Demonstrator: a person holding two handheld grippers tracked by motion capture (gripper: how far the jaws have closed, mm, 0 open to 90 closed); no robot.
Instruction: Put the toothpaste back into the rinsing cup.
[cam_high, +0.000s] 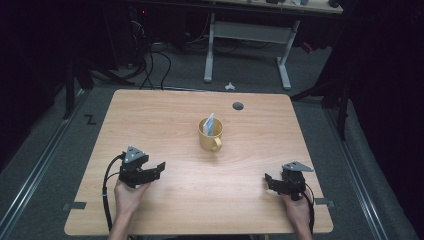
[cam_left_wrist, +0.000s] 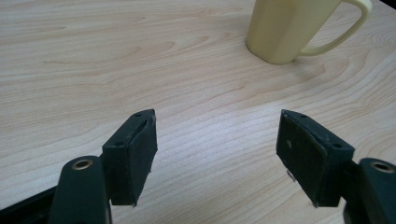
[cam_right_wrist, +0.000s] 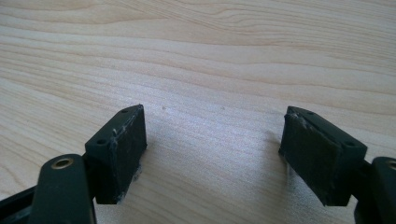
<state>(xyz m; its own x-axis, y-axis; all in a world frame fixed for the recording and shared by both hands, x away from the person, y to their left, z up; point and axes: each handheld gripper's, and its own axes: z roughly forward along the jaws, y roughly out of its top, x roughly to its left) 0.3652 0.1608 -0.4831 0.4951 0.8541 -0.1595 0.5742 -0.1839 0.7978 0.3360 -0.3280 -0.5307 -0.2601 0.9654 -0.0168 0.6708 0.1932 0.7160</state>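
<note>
Left gripper (cam_high: 159, 167) and right gripper (cam_high: 268, 179): jaws wide apart, holding nothing, flanking the yellow ceramic mug (cam_high: 209, 135) on the light wooden table (cam_high: 165, 115).

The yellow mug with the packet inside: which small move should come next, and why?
Probably bring the left gripper forward toward the yellow mug. Both grippers are open and hold nothing, the mug stands apart from them at mid-table, and the left gripper view already faces it. The packet sticks up above the rim.
</note>
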